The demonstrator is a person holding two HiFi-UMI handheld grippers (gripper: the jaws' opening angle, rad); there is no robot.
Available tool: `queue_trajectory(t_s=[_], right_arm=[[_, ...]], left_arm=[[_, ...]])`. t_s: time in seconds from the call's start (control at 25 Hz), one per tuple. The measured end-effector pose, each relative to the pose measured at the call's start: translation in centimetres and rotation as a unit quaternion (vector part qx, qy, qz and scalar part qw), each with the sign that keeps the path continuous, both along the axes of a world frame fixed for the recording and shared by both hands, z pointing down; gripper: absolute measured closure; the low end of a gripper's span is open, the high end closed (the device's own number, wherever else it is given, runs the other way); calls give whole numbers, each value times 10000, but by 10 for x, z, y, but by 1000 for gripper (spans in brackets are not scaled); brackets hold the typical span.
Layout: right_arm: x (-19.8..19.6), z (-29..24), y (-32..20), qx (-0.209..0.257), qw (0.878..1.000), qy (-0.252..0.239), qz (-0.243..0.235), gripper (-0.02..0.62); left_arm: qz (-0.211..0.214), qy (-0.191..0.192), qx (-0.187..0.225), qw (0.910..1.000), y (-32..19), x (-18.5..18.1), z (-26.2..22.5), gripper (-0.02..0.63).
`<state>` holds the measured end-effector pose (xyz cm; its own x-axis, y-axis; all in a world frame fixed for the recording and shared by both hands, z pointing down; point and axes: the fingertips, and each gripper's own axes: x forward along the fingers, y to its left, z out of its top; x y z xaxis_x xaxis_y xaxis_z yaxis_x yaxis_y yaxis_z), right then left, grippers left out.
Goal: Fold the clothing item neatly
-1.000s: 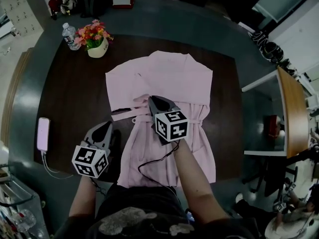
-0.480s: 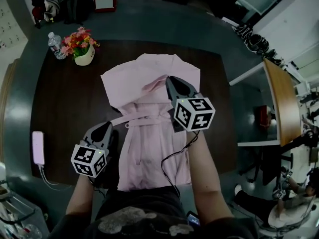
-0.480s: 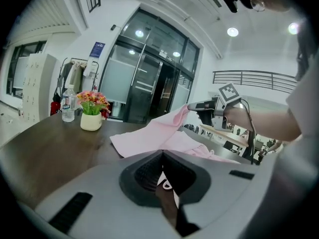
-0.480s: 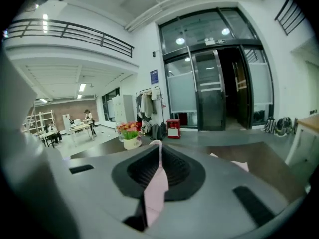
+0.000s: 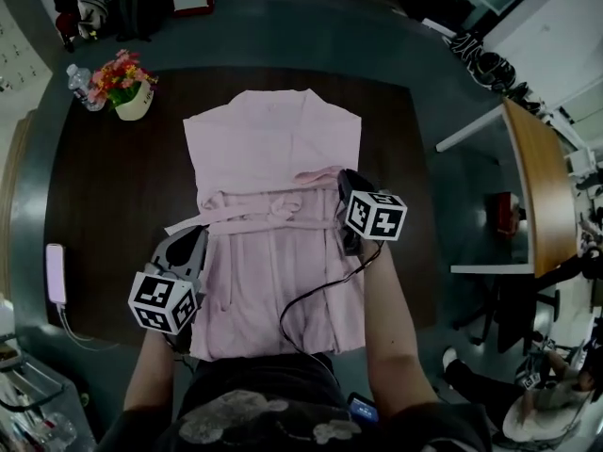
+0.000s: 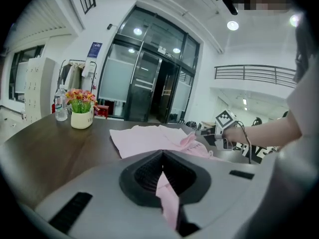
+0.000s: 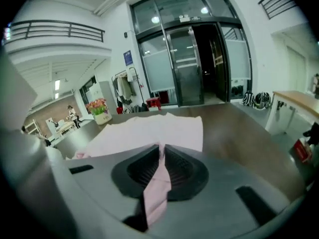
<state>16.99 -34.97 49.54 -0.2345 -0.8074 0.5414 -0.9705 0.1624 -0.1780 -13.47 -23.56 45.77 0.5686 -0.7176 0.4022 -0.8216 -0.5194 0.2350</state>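
Right tongs (image 5: 348, 177) have swung right; pink garment (image 5: 273, 149) spans to left tongs (image 5: 195, 235).

The near hem of the pink garment (image 5: 273, 149) was hidden behind the person's dark top at lower centre of the head view. The left gripper (image 5: 193, 235) covered its left edge and the right gripper (image 5: 347, 179) its right. The label on the bottle (image 5: 77, 85), upper left, was too small to read.

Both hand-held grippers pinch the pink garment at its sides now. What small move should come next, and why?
Probably draw the two a little apart, then lay the cloth down. The left hand-held gripper and the right hand-held gripper are each shut on an edge of the pink garment, which lies flat on the table except at the belt, where it looks bunched.
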Motion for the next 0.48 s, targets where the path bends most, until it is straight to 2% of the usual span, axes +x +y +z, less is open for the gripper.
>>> queue_trajectory(t_s=[0.16, 0.28, 0.4, 0.48], right_arm=[[22, 11, 6, 31, 9995, 329, -1, 570], [19, -2, 8, 222, 9984, 441, -280, 555], [-20, -10, 12, 362, 9879, 882, -1227, 555], [-61, -6, 17, 382, 9719, 1173, -2004, 484]], left_arm=[[-209, 39, -23, 9998, -5, 22, 1, 595], [-242, -26, -27, 9997, -5, 36, 2, 596], [-251, -27, -14, 9997, -6, 50, 1, 595], [-251, -29, -14, 9997, -6, 59, 1, 595]])
